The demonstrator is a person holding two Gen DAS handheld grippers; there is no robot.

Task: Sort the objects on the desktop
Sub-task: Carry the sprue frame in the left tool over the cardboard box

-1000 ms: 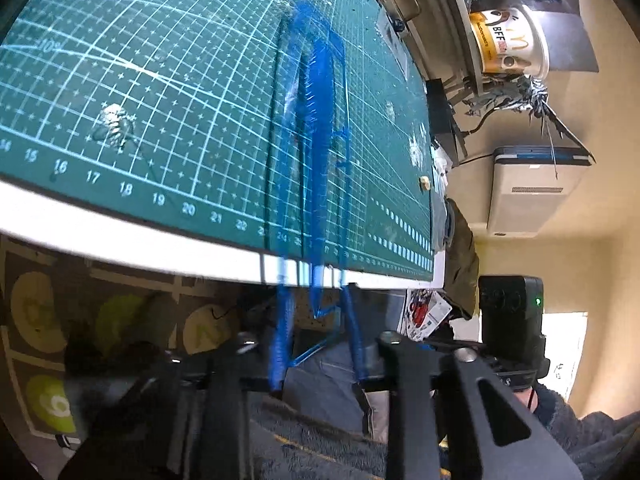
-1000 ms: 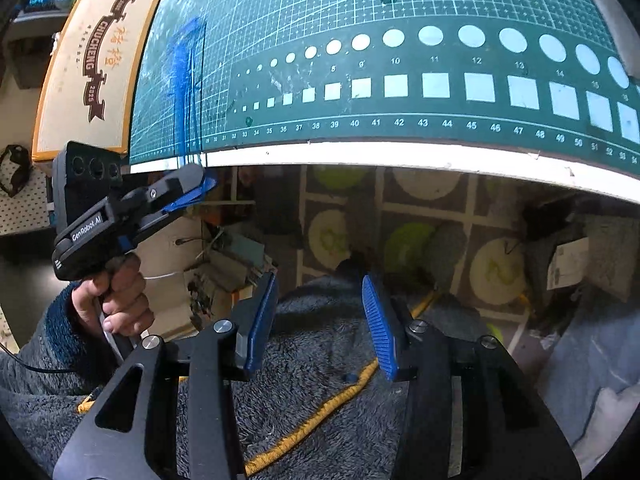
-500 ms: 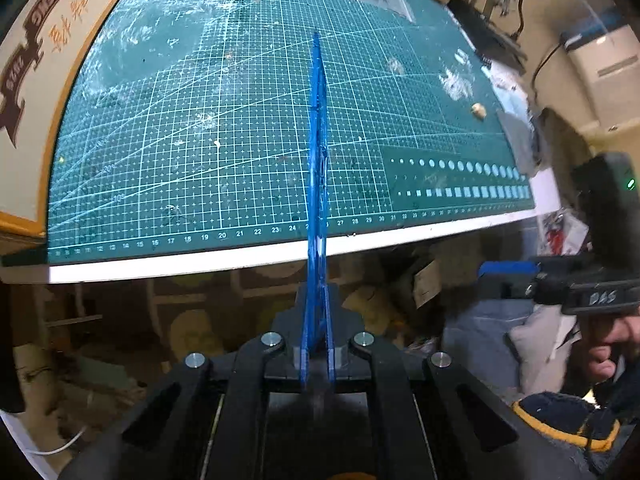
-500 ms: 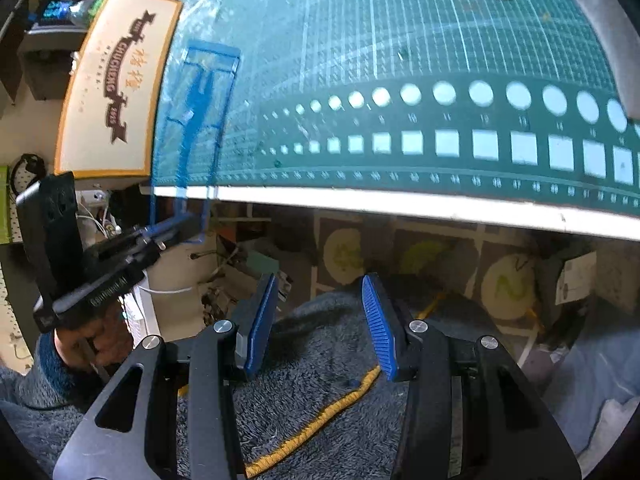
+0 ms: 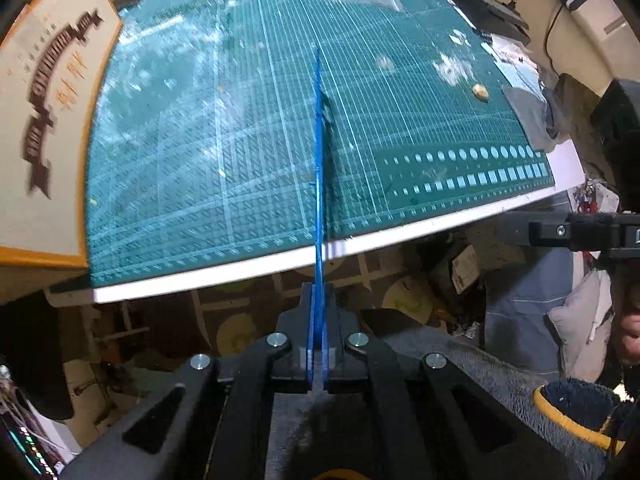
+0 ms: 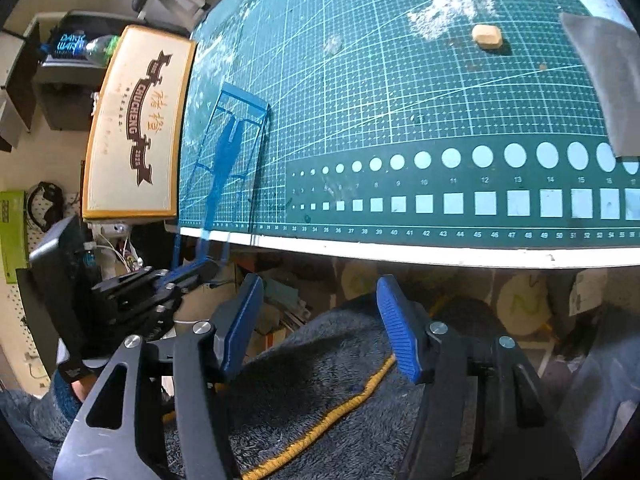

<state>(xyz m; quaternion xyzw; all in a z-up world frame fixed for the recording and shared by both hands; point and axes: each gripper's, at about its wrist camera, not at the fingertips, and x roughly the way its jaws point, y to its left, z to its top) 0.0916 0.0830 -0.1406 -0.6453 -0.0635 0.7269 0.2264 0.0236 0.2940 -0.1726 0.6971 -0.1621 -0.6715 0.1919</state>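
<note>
Barely started: left claw was pinching the blue plastic frame, held edge-up over the near-left part of the green cutting mat. Right claw hung spread and empty off the mat's near edge. An orange eraser-like lump still sat far right on the mat, unsorted.

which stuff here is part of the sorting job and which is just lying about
In the job:
- blue plastic frame, clamped in the left gripper
- right gripper, open and holding nothing
- tan eraser-like block, loose on the cutting mat

Lying about:
- printed wooden board
- grey sheet
- white residue
</note>
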